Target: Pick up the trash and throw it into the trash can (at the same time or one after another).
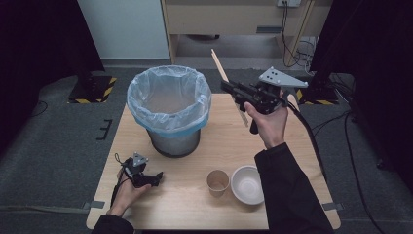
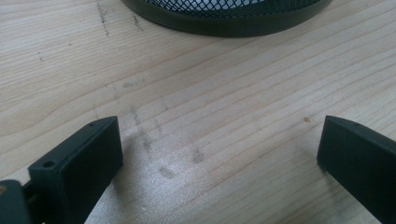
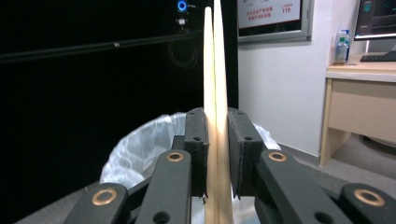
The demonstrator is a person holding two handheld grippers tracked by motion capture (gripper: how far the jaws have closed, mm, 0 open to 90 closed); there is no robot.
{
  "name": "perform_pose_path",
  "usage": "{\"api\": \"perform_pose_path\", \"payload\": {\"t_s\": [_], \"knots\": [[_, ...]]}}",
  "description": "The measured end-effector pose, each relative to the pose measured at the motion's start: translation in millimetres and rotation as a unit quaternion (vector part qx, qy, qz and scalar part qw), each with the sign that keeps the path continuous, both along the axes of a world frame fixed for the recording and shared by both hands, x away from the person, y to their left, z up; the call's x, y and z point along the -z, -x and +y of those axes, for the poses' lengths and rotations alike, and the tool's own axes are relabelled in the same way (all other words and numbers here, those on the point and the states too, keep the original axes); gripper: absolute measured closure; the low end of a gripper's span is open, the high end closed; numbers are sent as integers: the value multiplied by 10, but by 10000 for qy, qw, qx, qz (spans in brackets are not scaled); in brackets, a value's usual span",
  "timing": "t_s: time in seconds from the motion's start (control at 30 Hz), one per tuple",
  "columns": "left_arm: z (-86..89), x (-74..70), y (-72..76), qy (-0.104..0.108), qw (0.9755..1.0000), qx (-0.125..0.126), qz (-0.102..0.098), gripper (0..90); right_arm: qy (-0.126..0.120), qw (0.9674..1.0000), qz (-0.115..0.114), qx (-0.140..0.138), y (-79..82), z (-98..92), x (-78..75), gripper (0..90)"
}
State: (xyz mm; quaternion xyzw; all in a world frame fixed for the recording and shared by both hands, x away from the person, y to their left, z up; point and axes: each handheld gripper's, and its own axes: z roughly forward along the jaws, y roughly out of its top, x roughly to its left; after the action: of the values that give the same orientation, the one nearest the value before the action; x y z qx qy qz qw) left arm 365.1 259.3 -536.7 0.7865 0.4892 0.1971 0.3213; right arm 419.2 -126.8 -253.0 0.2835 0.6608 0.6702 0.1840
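Right tongs [image 1: 228, 87], raised just beside the bin [image 1: 169, 109], pinch a pair of wooden chopsticks [image 1: 229, 85] tight between their jaws. Left tongs [image 1: 158, 178] rest wide apart and empty on the table [image 1: 195, 204] near the bin's base.

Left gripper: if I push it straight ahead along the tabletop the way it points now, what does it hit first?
Probably the bin's mesh base; bare table lies between it and the open left gripper.

wall sign [image 3: 269, 14] | red header, text too small | legible number: "119"
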Motion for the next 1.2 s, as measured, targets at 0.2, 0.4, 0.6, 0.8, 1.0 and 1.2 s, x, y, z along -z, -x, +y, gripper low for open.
{"api": "perform_pose_path", "payload": {"t_s": [0.2,0.4,0.6,0.8,1.0,1.2], "knots": [[0,0,0,-5,10000,-3,-4,0,-41,10000,-24,-35,-107,162,-64,800],[0,0,-1,-1,10000,1,-4,0,-113,9999,-30,-119,-220,361,-100,800],[-1,1,-1,2,10000,-1,-5,0,-170,9997,-54,-172,-327,523,-151,800],[0,0,-1,0,10000,0,-4,0,-279,9994,-74,-212,-429,655,-210,800],[-1,1,-1,0,10000,-1,-7,0,-448,9987,-91,-247,-528,768,-259,800],[0,0,-1,-1,10000,0,-5,0,-575,9979,-74,-300,-631,915,-267,800]]}}
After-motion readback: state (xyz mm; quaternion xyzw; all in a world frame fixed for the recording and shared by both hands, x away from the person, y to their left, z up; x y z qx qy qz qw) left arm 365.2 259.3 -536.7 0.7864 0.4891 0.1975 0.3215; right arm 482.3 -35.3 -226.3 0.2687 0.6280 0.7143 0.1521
